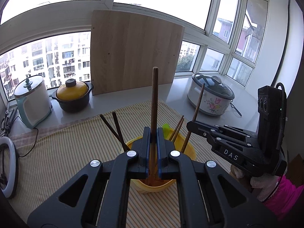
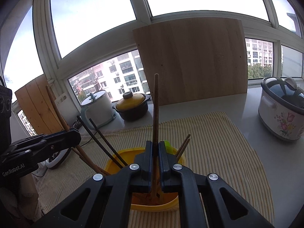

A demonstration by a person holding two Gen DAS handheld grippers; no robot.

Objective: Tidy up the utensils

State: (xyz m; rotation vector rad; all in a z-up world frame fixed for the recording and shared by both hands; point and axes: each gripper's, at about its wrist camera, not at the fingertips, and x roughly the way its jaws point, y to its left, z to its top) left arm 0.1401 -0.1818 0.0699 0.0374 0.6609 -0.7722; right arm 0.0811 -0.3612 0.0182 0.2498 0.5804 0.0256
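Both claws are clamped, each on one upright brown chopstick: left claw [image 1: 154, 133] on its chopstick [image 1: 154, 98]; right claw [image 2: 155, 146] on its own stick [image 2: 155, 110]; both stand over the yellow holder [image 1: 190, 152] on the striped cloth [image 1: 66, 152] covering the desk, other chopsticks [image 1: 114, 127] already leaning inside; the step looks like dropping them in; next, lower each tip into the holder, then release.

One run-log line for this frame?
left tool: shut on chopstick | right tool: shut on chopstick | both over yellow holder
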